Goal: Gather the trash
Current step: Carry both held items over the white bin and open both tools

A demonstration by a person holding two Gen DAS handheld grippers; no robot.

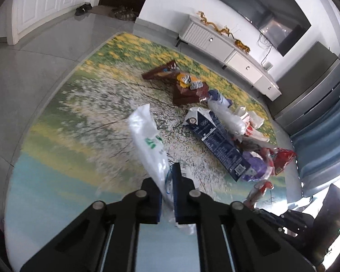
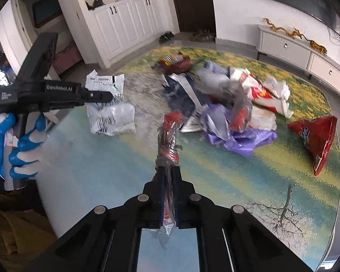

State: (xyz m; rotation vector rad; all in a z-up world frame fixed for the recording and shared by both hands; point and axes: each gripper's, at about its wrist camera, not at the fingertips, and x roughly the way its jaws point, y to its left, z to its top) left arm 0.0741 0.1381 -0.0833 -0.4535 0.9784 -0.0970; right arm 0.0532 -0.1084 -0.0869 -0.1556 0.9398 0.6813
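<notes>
My left gripper (image 1: 168, 174) is shut on a white plastic bag (image 1: 147, 140) with green print and holds it above the rug. The same bag (image 2: 111, 106) shows in the right wrist view, hanging from the left gripper (image 2: 108, 96). My right gripper (image 2: 168, 172) is shut on a crumpled red and clear wrapper (image 2: 170, 136). A trash pile lies on the rug: a blue carton (image 1: 217, 140), a purple bag (image 2: 244, 138), a red snack bag (image 2: 317, 138), white wrappers (image 2: 276, 90) and brown packets (image 1: 183, 83).
A flowered rug (image 1: 79, 104) covers the grey tile floor. A white TV cabinet (image 1: 229, 49) with gold figures stands along the far wall under a TV. White cupboards (image 2: 122, 29) and a dark door stand at the back. A gloved hand (image 2: 18, 145) holds the left gripper.
</notes>
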